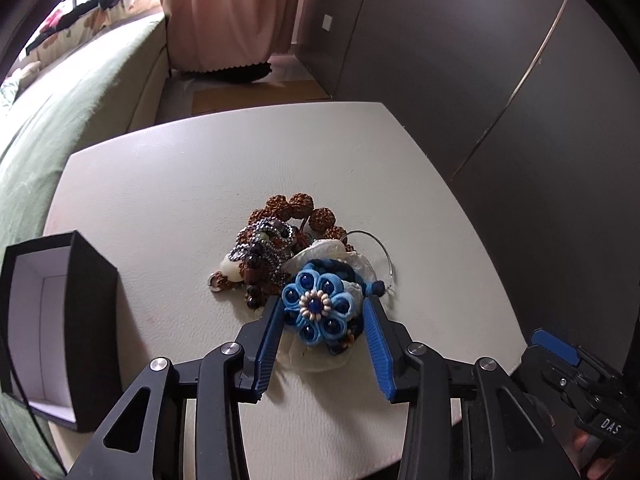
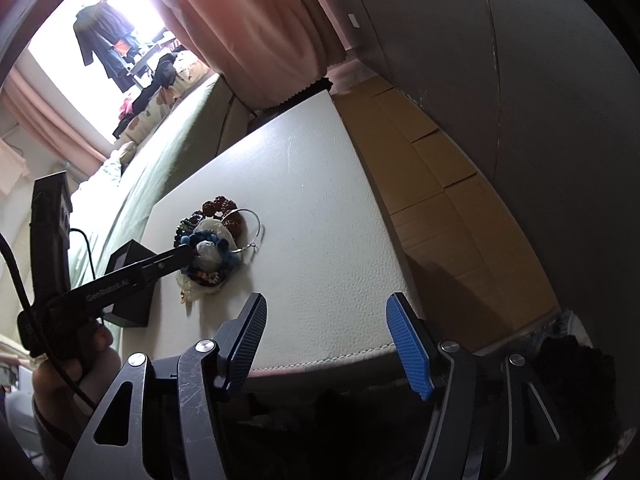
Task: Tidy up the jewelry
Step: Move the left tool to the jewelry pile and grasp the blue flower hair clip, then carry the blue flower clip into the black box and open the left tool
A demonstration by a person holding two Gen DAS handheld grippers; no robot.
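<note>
— So where did we find the jewelry pile (image 1: 296,256)?

— We saw it heaped near the middle of the white table (image 1: 168,184), a tangle of pieces touching one another. At the pile's 12 o'clock lay a brown beaded bracelet (image 1: 308,210) of rough, knobbly beads; a grey metallic chain (image 1: 264,240) coiled at 10 o'clock, and a thin wire hoop (image 1: 382,256) stuck out at 3 o'clock.

— And the blue flower piece (image 1: 316,306)?

— It sat at the pile's 6 o'clock, with light-blue fabric petals, dark-blue beads on each and a ring of pale beads round a blue centre. Clear plastic wrapping (image 1: 320,358) lay under it.

— How did our grippers stand?

— Our left gripper (image 1: 322,308) had its jaws spread, one blue pad on either side of the flower; we could not tell whether they touched it. Our right gripper (image 2: 326,322) was released too, jaws wide apart over the table's near edge, well apart from the pile.

— Anything else?

— We saw a black box (image 1: 92,292) with a white inside standing open at the table's 9 o'clock edge.
</note>
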